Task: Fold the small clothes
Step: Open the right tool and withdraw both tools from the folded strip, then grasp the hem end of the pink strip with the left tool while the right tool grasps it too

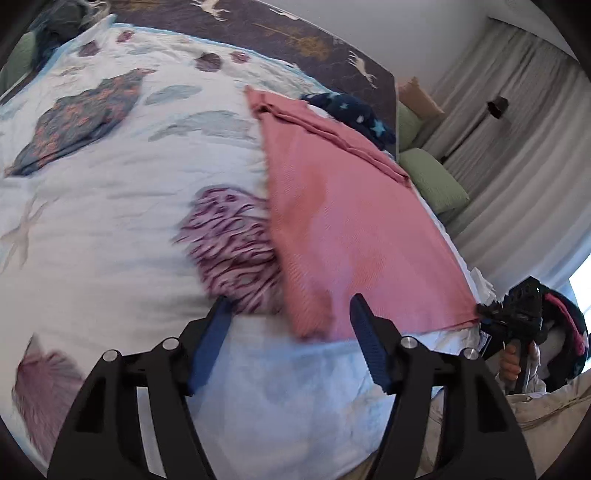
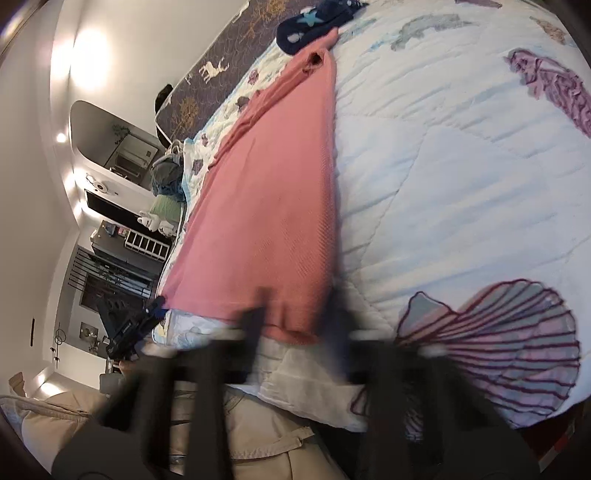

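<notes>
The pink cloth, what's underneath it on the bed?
The pink cloth lies flat on the white seashell quilt, covering part of a purple shell print. Anything else beneath it is hidden.

A pink knit garment [image 1: 343, 221] lies flat, folded lengthwise, along the bed's edge.

No readable text, labels, brands or numbers in either view. Quilt [image 1: 110, 240] carries only printed shells and leaves; dark headboard panel [image 1: 295, 40] only deer and tree figures; dark blue cloth [image 2: 314, 22] only stars.
</notes>
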The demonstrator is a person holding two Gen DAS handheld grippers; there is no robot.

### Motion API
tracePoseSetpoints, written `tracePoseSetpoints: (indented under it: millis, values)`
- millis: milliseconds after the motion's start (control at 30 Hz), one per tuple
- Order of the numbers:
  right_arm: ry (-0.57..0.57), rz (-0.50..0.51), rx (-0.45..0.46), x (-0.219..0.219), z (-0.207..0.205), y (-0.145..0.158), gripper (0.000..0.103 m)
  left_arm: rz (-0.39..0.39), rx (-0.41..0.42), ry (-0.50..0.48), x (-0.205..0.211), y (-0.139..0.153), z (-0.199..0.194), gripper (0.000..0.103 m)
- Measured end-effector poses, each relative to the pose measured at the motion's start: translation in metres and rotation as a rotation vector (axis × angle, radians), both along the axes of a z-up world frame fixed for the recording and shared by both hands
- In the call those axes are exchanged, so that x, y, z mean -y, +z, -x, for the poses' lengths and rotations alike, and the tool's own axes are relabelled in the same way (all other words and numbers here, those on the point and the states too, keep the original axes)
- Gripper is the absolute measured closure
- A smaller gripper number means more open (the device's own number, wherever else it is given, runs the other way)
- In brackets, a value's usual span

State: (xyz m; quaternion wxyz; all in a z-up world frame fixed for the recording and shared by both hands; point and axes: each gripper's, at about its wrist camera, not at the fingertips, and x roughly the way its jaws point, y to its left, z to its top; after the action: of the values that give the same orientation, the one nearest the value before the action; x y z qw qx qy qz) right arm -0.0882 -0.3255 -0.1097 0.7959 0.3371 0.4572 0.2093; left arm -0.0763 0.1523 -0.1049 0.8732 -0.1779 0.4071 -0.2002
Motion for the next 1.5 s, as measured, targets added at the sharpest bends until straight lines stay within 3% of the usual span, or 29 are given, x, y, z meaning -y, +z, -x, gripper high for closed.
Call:
tracePoseSetpoints:
  millis: [33,67,100,133,267,367,433,467,500,533,567,667,833,867,900,933,967,1067,1500]
  values:
    - [-0.004,0.002,0.012,-0.001,0.004,0.002,0.099,0.043,-0.005,-0.028,0.002,0.002,-0.002,0.068]
    - [-0.006,-0.008,0.047,0.001,0.013,0.011,0.099,0.103,-0.031,-0.067,0.001,0.002,-0.005,0.097]
    - [-0.011,-0.019,0.074,0.003,0.02,0.018,0.099,0.17,-0.051,-0.084,-0.001,0.004,-0.003,0.1]
    - [-0.018,-0.023,0.101,0.008,0.028,0.028,0.099,0.186,-0.035,-0.086,-0.001,0.01,0.002,0.1]
    - [-0.035,0.025,0.089,0.017,0.036,0.032,0.099,0.174,-0.011,-0.12,-0.005,0.025,0.019,0.1]
    - [0.001,0.038,0.053,0.01,0.028,0.023,0.098,0.16,-0.045,-0.092,-0.01,0.017,0.017,0.1]
    - [0.016,0.051,0.042,0.009,0.029,0.02,0.085,0.18,-0.06,-0.074,-0.013,0.011,0.013,0.096]
    - [0.014,0.052,0.039,0.01,0.031,0.019,0.055,0.172,-0.069,-0.052,-0.015,0.008,0.014,0.084]
    - [0.003,0.053,0.046,0.013,0.034,0.021,0.033,0.161,-0.074,-0.037,-0.015,0.007,0.014,0.059]
    - [-0.006,0.053,0.061,0.016,0.036,0.024,0.033,0.148,-0.081,-0.019,-0.016,0.006,0.014,0.049]
    - [-0.01,0.05,0.078,0.019,0.037,0.027,0.033,0.141,-0.081,-0.011,-0.018,0.005,0.014,0.045]
    - [-0.029,0.065,0.085,0.023,0.034,0.031,0.033,0.131,-0.087,-0.009,-0.017,0.005,0.005,0.045]
    - [-0.005,0.064,0.048,0.011,0.009,0.018,0.034,0.137,-0.082,-0.019,-0.01,-0.003,-0.006,0.046]
    - [0.002,0.067,0.047,0.008,0.005,0.017,0.041,0.145,-0.073,-0.04,-0.008,-0.002,-0.007,0.066]
    - [0.009,0.067,0.041,0.007,0.003,0.016,0.066,0.153,-0.08,-0.063,-0.003,-0.003,-0.008,0.097]
    - [0.02,0.062,0.021,0.004,-0.001,0.013,0.088,0.145,-0.087,-0.078,0.001,-0.003,-0.008,0.099]
    - [0.02,0.061,-0.019,0.003,-0.005,0.008,0.099,0.09,-0.074,-0.075,0.007,-0.001,-0.006,0.099]
    - [-0.007,0.031,-0.042,0.006,-0.004,0.012,0.099,0.035,-0.023,-0.069,0.013,0.015,0.003,0.099]
    - [0.008,-0.13,0.167,0.017,-0.02,0.083,0.099,0.104,0.148,-0.06,0.009,0.085,-0.016,0.099]
